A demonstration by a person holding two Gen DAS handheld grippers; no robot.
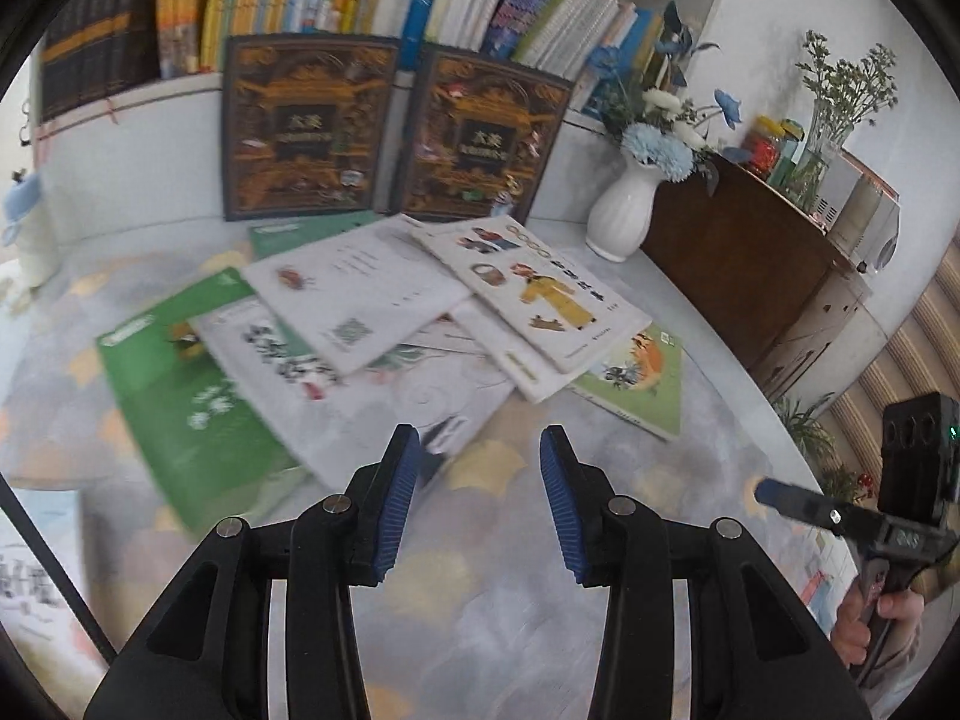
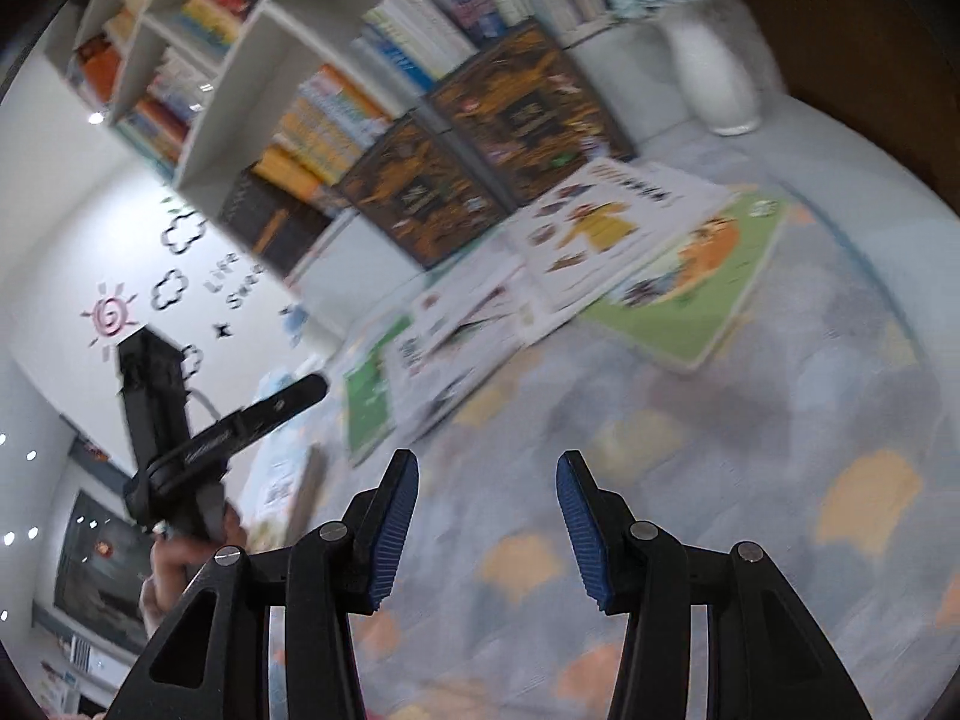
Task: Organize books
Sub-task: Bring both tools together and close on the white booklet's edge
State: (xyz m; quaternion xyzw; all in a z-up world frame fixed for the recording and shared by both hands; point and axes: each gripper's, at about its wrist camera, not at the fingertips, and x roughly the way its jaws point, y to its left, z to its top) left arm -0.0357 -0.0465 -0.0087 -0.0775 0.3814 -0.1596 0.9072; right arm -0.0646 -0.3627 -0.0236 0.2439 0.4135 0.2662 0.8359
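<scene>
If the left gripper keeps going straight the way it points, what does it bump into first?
Probably the messy pile of books. The left gripper is open and empty, aimed at the near white book on the tablecloth. Depth is hard to judge.

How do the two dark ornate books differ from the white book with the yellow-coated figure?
The dark ornate books stand upright, leaning against the shelf; the white book lies flat on the scattered pile. The dark books have dark brown-gold covers; the white book's is pale with small figures. All rest on the same table, and no gripper holds any.
</scene>
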